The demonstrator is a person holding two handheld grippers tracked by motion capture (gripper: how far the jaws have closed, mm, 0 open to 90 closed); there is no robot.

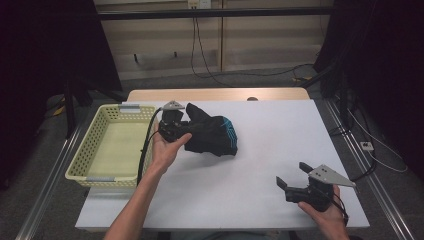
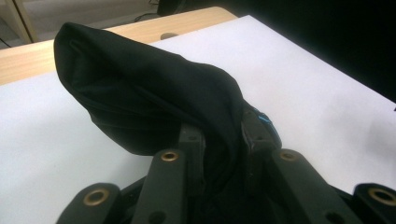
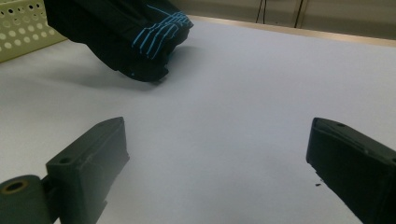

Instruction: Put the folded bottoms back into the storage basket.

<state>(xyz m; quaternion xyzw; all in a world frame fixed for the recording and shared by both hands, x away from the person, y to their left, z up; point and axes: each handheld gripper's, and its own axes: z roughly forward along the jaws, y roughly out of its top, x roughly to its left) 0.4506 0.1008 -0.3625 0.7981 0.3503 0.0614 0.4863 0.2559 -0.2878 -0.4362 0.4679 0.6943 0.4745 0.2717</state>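
One soft, light black garment [image 1: 212, 134] sags from the left gripper [image 1: 181, 131], clamped on a bunched fold; the right gripper [image 1: 291, 176] stands wide, empty.

**No readable text**

No word, label, brand, number or sign could be read anywhere in the three views. The black garment [image 1: 212, 134] carried only a patch of thin light-blue stripes, a pattern and not lettering. The yellow basket [image 1: 90, 150], the white table [image 1: 280, 150] and the grey plate on the right gripper [image 1: 294, 181] bore no marking that could be made out
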